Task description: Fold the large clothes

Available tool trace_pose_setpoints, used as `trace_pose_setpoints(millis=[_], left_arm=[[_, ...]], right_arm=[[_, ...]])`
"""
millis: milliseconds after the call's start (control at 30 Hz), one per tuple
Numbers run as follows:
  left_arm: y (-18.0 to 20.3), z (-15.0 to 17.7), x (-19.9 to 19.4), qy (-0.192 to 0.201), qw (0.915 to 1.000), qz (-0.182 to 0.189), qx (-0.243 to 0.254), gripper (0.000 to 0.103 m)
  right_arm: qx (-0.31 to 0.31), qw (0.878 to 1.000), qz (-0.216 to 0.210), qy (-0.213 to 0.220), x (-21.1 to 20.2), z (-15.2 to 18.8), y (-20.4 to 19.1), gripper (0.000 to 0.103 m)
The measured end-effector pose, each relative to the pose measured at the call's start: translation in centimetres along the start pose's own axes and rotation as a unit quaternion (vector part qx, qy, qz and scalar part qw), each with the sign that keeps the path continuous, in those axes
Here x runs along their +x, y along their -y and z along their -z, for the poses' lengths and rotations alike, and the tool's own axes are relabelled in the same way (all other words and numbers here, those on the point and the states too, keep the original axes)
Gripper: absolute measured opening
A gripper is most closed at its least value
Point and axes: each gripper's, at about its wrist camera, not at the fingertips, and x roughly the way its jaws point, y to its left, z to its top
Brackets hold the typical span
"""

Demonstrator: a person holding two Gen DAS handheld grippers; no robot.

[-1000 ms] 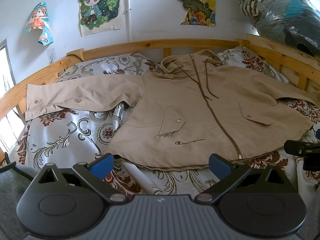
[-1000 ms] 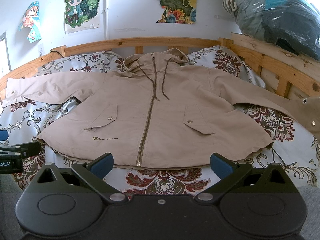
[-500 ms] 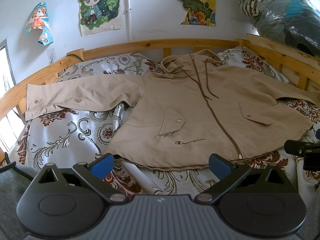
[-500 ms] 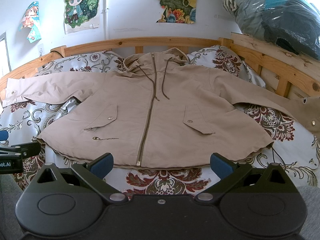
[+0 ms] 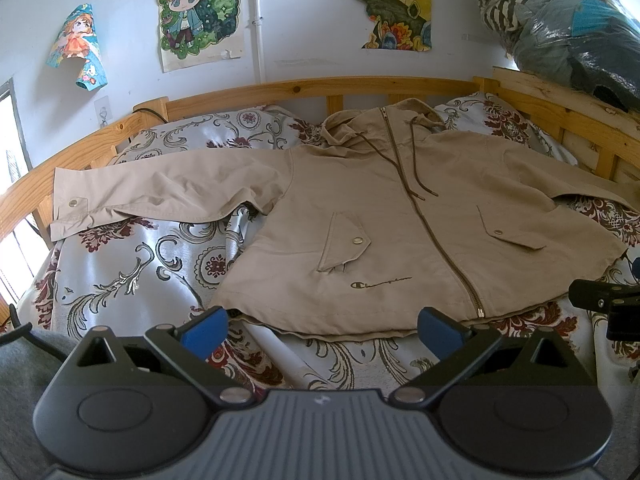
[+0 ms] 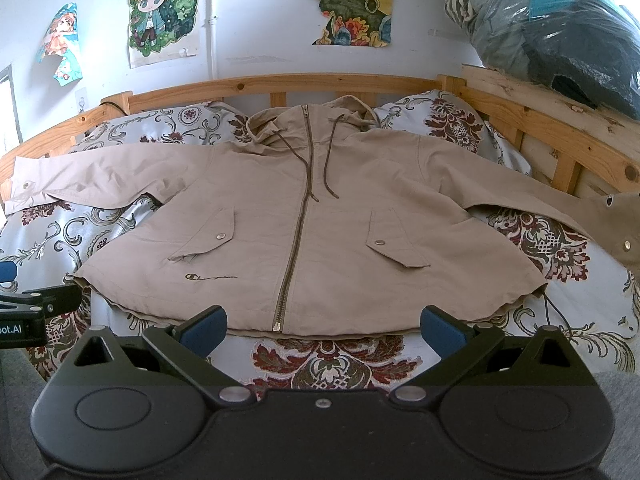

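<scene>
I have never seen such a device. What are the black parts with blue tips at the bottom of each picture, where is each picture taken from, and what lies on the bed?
There is no robot arm here. A person holds one hand tool in each hand, and each tool is a gripper with two fingers and blue pads. A camera on each tool looks forward along its fingers. One picture comes from the left gripper, the other from the right gripper. Both are open and hold nothing. On the bed, a beige jacket lies flat, zipped, with its sleeves spread out. Behind it are pillows, and posters hang on the wall. At the edge of each picture you see a part of the other gripper.
</scene>
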Motion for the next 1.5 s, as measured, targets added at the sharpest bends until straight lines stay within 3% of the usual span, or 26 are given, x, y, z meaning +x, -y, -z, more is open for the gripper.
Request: trace_pose_setpoints(millis=[433, 633, 933, 1233, 1500], left_arm=[[-0.7, 0.5, 0.7, -0.008, 1.0, -0.002, 0.001, 0.102], [-0.9, 0.5, 1.5, -0.036, 0.9993, 0.009, 0.007, 0.102], [-1.6, -2.4, 3.6, -0.07, 0.996, 0.049, -0.026, 0.102], [0.2, -5.8, 5.5, -0.07, 0.996, 0.056, -0.001, 0.102], [1.8, -10.0, 8.7, -0.063, 0.9962, 0.044, 0.043, 0.102]], right_arm=[[-0.002, 1.0, 0.005, -0.006, 0.2, -0.1, 0.0, 0.102], [0.012, 0.999, 0.015, -0.027, 0.6, -0.4, 0.2, 0.102], [0.042, 0.996, 0.061, -0.046, 1.0, -1.9, 2.1, 0.102], [0.048, 0.993, 0.09, -0.05, 2.5, -3.7, 4.1, 0.102], [0.085, 0.992, 0.087, -0.041, 4.3, -6.4, 7.5, 0.102]])
